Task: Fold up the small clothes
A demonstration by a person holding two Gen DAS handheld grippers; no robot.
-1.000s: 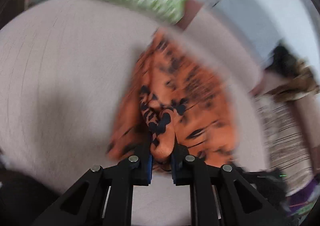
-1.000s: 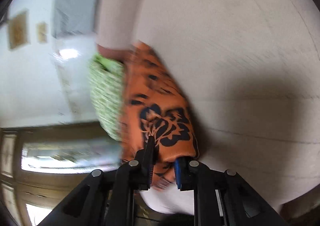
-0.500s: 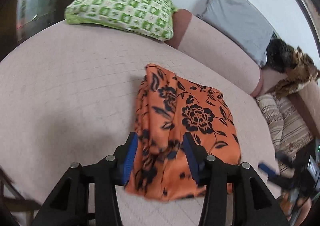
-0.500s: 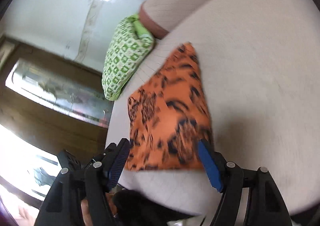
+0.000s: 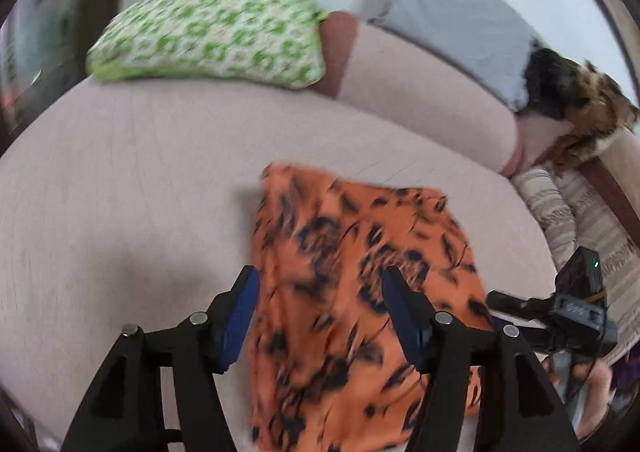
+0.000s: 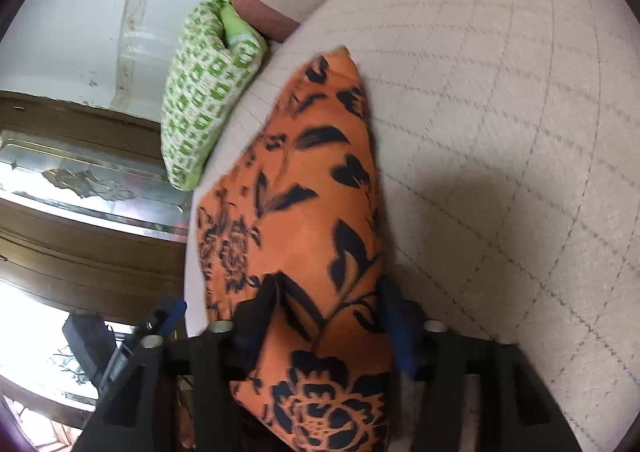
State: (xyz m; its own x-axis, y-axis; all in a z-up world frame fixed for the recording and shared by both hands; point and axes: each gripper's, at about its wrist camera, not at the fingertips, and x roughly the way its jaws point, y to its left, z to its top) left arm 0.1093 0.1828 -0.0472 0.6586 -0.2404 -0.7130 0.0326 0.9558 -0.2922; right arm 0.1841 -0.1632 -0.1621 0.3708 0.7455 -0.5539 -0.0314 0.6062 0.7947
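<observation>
My left jaws (image 5: pixel 316 316) are opening, my right jaws (image 6: pixel 328 316) closing, both straddling the cloth (image 5: pixel 352 292) ungripped; snagging risks undoing its fold.

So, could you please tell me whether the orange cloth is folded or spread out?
Folded: the orange cloth lies as a compact layered rectangle on the sofa.

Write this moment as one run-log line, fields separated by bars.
step: release after fold | garment: folded, on sofa | left gripper: opening, not gripping | right gripper: closing, not gripping
</observation>
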